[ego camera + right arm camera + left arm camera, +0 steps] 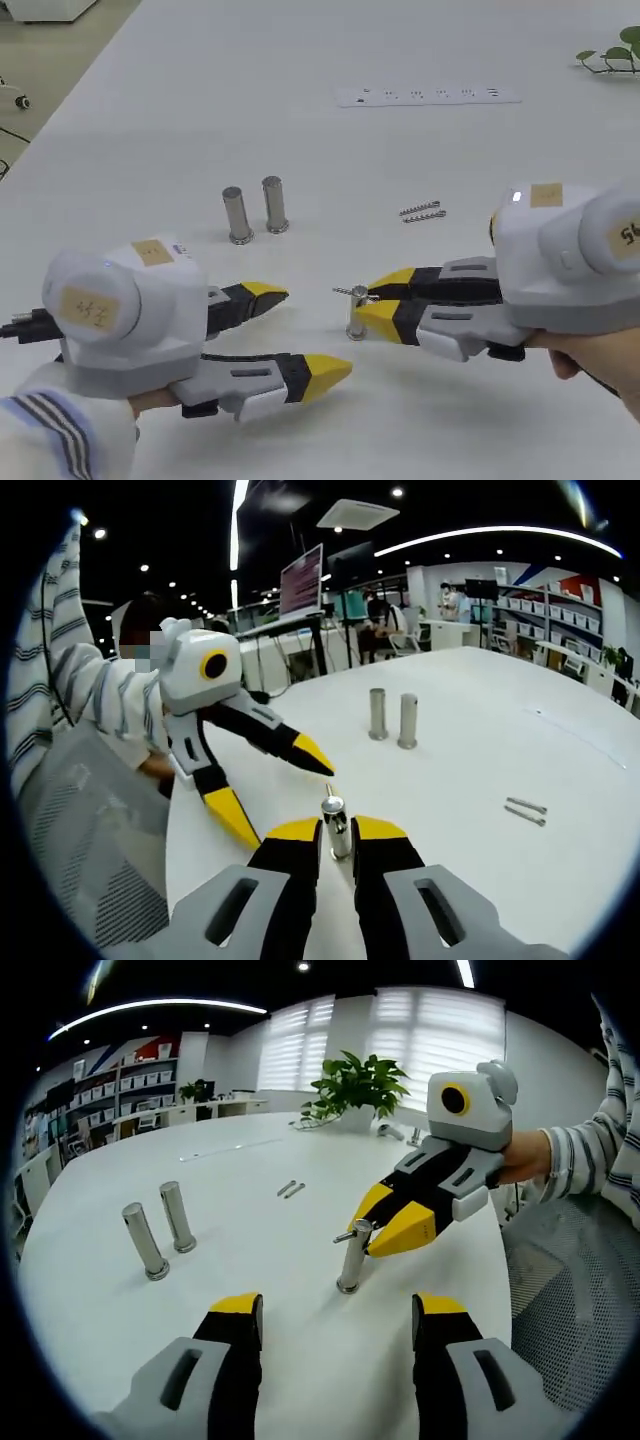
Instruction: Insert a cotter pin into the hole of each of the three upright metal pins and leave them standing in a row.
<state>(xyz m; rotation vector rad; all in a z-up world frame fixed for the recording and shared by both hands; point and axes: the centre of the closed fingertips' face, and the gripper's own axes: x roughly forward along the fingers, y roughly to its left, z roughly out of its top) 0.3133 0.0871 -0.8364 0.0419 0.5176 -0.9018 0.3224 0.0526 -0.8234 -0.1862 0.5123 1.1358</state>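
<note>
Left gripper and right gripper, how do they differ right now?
The left gripper is open, jaws wide apart and empty; the right gripper is closed on an upright metal pin that has a cotter pin through its top. The left gripper hangs apart from that pin; the right gripper touches it. Both have yellow tips.

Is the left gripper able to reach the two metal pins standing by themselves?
Probably yes: the left gripper is open and empty, and nothing but bare table lies between it and those metal pins.
</note>
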